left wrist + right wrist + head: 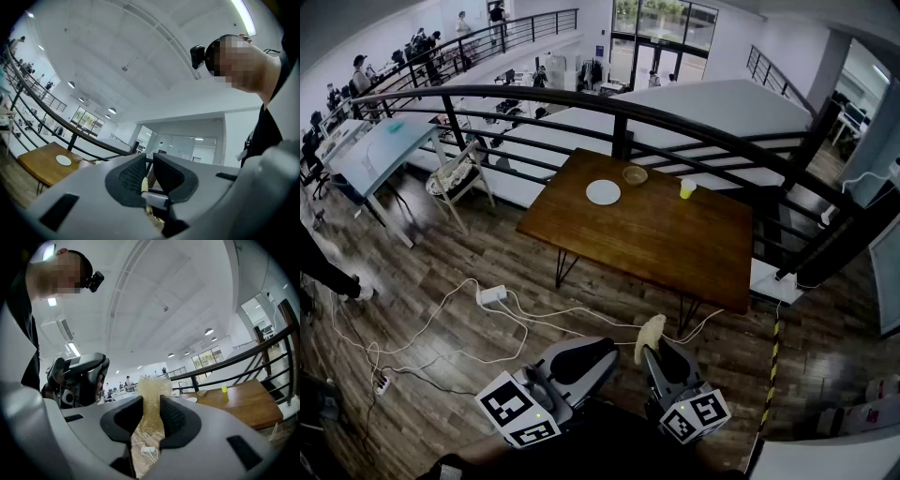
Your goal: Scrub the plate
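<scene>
The plate, white and round, lies on the far left part of the brown wooden table, well apart from both grippers, which are held low at the near edge of the head view, over the plank floor. Just beyond the plate to its right sits a small bowl, and further right stands a yellow cup; none of the three touch. The right gripper has its jaws clamped on a pale yellow, coarse-textured scrubber, which sticks out past the jaw tips toward the table; the right gripper view shows the pads pressing it from both sides. The left gripper sits just left of it, its jaws drawn in to a thin slit with nothing held between them. White cables and a power strip trail over the floor between the grippers and the table. A dark curved railing runs behind the table, and a chair stands far left beside a light blue table.
</scene>
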A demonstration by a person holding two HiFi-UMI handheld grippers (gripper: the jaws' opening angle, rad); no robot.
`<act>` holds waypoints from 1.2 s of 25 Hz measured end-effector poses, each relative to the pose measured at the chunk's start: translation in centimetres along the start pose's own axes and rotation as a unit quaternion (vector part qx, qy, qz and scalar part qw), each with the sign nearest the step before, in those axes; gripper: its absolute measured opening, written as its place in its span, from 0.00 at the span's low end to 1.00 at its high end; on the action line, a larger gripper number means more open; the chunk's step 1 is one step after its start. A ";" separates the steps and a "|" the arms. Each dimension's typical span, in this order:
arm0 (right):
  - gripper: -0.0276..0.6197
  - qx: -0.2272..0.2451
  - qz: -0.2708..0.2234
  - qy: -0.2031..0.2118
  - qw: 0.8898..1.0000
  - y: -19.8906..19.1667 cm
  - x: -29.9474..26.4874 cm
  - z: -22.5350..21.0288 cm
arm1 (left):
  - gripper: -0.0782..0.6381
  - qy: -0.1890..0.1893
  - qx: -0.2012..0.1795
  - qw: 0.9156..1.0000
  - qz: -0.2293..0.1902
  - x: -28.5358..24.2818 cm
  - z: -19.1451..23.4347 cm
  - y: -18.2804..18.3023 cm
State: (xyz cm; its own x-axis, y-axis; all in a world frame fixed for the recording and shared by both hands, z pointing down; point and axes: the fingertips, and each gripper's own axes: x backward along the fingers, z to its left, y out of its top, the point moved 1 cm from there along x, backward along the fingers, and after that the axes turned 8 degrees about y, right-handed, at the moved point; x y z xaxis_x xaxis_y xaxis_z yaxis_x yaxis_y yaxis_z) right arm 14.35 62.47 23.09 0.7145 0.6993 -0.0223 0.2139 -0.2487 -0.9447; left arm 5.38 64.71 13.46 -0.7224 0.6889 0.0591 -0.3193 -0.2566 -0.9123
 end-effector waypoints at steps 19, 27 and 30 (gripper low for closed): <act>0.24 -0.030 0.008 -0.058 0.998 0.1 -16.1 -3.7 | 0.19 -0.041 0.028 0.999 0.017 -3.0 16.3 6.4; 0.24 -0.035 0.036 -0.103 0.993 -0.8 -26.1 -4.7 | 0.19 -0.035 0.053 0.998 0.024 -2.9 29.6 9.9; 0.24 -0.049 0.048 -0.124 0.990 -1.1 -28.3 -5.2 | 0.19 -0.029 0.065 0.997 0.022 -3.1 33.8 10.8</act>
State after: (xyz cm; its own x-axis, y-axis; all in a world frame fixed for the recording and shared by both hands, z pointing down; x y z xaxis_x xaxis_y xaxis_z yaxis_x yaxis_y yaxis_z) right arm -2.64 39.43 26.51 0.5516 0.8093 -0.2021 0.2250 -0.3777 -0.8982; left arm -16.61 36.89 17.17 -0.7700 0.6363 0.0471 -0.3615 -0.3742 -0.8540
